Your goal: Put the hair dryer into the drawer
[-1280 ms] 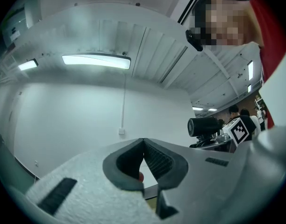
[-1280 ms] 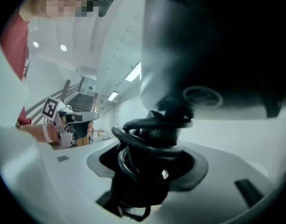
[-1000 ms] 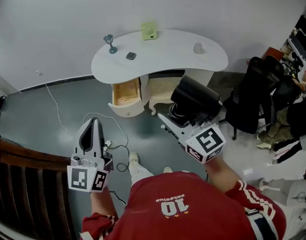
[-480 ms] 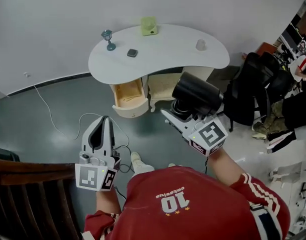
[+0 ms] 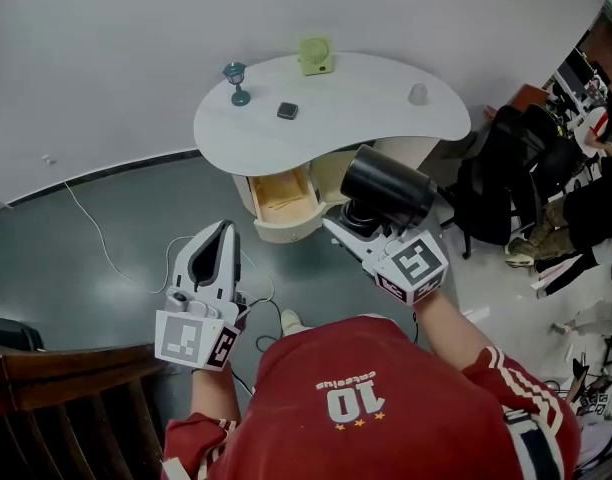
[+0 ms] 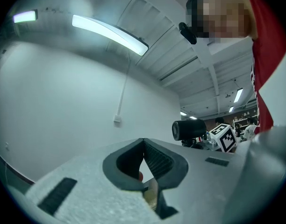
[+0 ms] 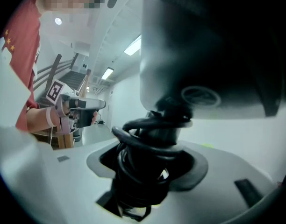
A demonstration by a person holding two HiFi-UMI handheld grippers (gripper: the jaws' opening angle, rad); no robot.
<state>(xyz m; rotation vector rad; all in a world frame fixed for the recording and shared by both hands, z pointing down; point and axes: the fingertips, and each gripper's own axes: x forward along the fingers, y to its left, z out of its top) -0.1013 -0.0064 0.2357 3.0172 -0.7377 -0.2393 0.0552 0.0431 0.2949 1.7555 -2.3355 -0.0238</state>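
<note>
1. Black plastic marks the hair dryer (image 5: 386, 186). It sits in the right gripper (image 5: 354, 232), with its thick barrel resting above the jaws and its handle running down between them.
2. In the right gripper view the handle, wound round with coils of black cord (image 7: 143, 141), fills the gap between the two jaws. They stand wide and press on it from both sides. The barrel (image 7: 203, 50) looms directly above them.
3. The left gripper (image 5: 224, 234) has its jaws brought together, tips meeting, with nothing between them. It is held out to the person's left, well apart from the dryer.
4. The left gripper view shows the dryer and the right gripper's marker cube (image 6: 222, 136) off to the right, in the air.
5. The drawer (image 5: 286, 230) is pulled open under the front edge of the white table (image 5: 366, 118), showing a pale wooden inside. In the head view the dryer hangs just to the right of it, above the floor and not inside.
6. On the tabletop stand a small blue-green goblet (image 5: 235, 81), a green box (image 5: 314, 56), a dark square item (image 5: 287, 110) and a white cup (image 5: 417, 94).
7. A white cable (image 5: 96, 240) trails over the grey floor.
</note>
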